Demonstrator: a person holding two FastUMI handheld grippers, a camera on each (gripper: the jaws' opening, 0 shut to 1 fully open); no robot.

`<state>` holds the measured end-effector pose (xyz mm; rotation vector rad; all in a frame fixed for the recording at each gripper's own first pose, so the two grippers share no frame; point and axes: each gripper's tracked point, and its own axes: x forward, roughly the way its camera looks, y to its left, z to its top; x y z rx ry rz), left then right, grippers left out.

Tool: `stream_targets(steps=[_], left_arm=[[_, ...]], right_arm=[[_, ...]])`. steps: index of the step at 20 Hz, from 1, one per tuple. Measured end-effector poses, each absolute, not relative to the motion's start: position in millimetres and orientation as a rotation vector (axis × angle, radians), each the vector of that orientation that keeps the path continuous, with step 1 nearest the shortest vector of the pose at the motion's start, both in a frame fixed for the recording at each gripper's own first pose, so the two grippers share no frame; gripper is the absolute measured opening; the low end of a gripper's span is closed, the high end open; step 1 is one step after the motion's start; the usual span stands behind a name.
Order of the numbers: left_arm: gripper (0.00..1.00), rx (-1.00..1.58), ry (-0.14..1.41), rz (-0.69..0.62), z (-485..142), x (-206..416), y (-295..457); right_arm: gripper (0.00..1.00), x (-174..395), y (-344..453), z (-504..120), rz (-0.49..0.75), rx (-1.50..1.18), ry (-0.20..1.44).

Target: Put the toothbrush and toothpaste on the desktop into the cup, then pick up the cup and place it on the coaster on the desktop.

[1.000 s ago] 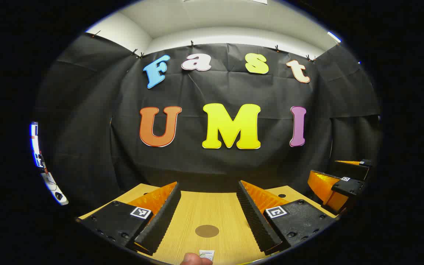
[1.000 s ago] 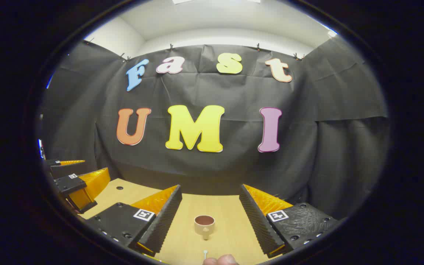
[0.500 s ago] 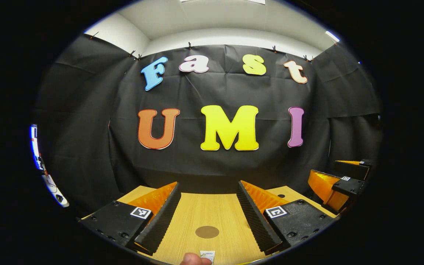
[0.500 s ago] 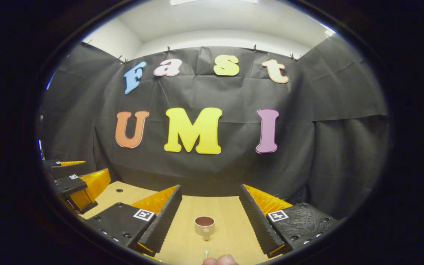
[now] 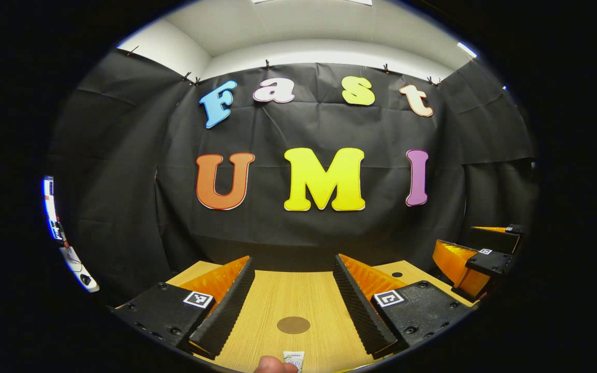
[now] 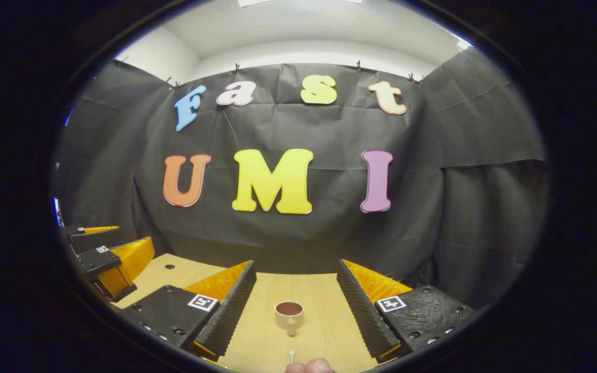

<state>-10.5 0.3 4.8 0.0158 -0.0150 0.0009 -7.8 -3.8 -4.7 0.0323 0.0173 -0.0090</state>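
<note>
Woodgrain desktop (image 5: 288,300) bears a round coaster (image 5: 293,325) between the spread left gripper (image 5: 293,280); handled, seemingly ceramic cup (image 6: 289,315) between the spread right gripper (image 6: 293,282).

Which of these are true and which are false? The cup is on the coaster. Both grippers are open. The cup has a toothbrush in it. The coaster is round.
1. The cup is on the coaster: false. The cup stands on the bare wooden desktop, and nothing sits on the coaster.
2. Both grippers are open: true. The left gripper and the right gripper each hold their fingers wide apart, gripping nothing.
3. The cup has a toothbrush in it: false. Its inside looks empty.
4. The coaster is round: true. It lies flat on the desktop as a brown disc.
</note>
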Motion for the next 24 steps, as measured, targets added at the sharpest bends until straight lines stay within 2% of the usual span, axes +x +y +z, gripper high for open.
stream_targets(steps=[1, 6, 7, 11, 13, 16, 24], left_arm=[[0.96, 0.015, -0.014, 0.002, 4, -11, 0], [0.97, 0.013, 0.004, 0.002, -2, -14, 1], [0.97, 0.012, 0.018, 0.001, -8, -16, 0], [0.96, 0.016, 0.081, 0.005, -31, -21, 2], [0.97, 0.023, 0.115, 0.004, -45, -25, 1], [0.97, 0.026, 0.19, -0.009, -72, -33, -1], [0.98, 0.026, 0.406, -0.025, -142, -65, -3]], right_arm=[[0.95, -8, -4, -4, -0.01, 0.032, 0.018], [0.95, -10, -6, -13, -0.007, 0.03, 0.039], [0.98, -11, -7, -16, -0.006, 0.029, 0.049], [0.95, -9, -10, -39, 0.002, 0.021, 0.112], [0.98, -7, -8, -64, 0.017, 0.009, 0.177], [0.93, -10, -7, -114, 0.042, -0.013, 0.316], [0.99, -30, 1, -234, 0.097, -0.018, 0.688]])
